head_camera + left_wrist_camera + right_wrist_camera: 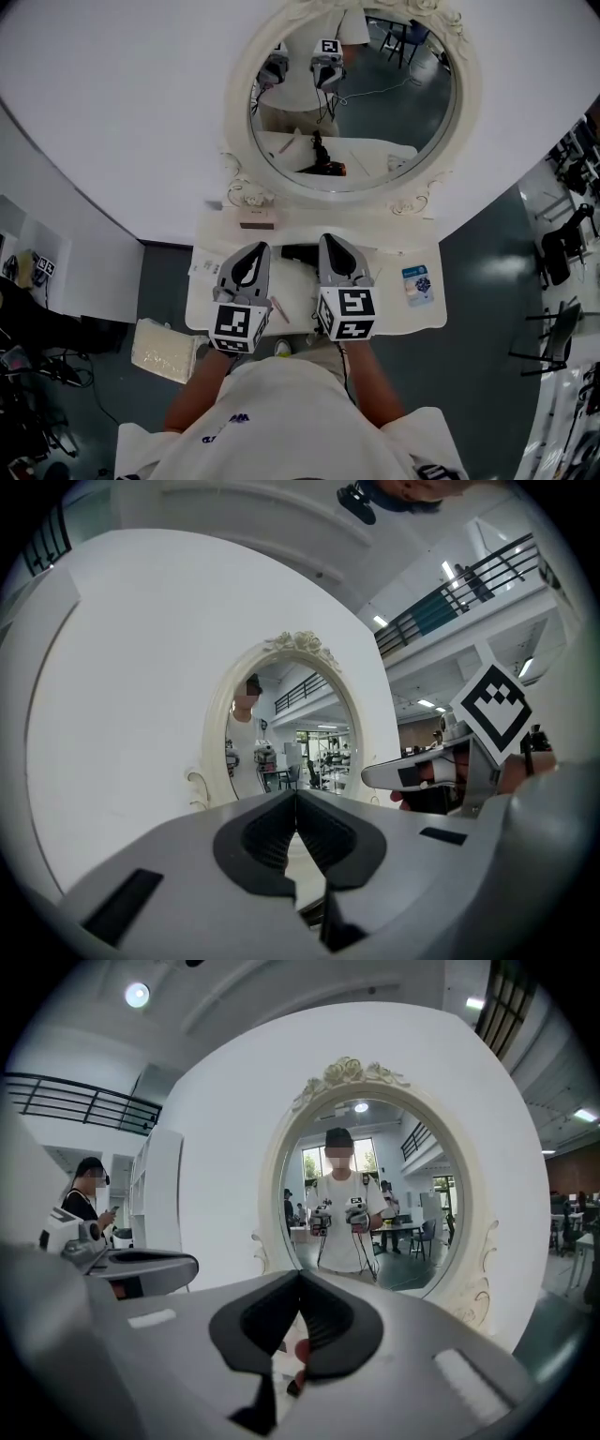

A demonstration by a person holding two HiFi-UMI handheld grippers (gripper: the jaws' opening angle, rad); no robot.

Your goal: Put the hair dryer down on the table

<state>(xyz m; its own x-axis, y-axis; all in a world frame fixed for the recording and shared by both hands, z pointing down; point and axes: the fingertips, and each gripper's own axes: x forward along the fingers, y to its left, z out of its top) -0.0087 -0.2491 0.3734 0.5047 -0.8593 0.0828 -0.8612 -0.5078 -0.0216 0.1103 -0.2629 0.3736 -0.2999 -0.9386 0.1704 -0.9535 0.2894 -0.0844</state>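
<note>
The black hair dryer [300,252] lies on the white dressing table [412,319], between my two grippers and held by neither. My left gripper [255,248] hovers over the table's left half with its jaws shut and empty. My right gripper [330,240] hangs just right of the dryer, also shut on nothing. In the left gripper view the pads [296,795] meet at a point before the oval mirror [217,761]. The right gripper view shows its pads [300,1275] pressed together, facing the mirror [375,1204].
An ornate oval mirror [469,122] stands at the table's back. A pink box [256,218], a blue packet [418,284], a pink stick [279,308] and a paper [204,267] lie on the table. A white block [167,350] sits on the floor at the left.
</note>
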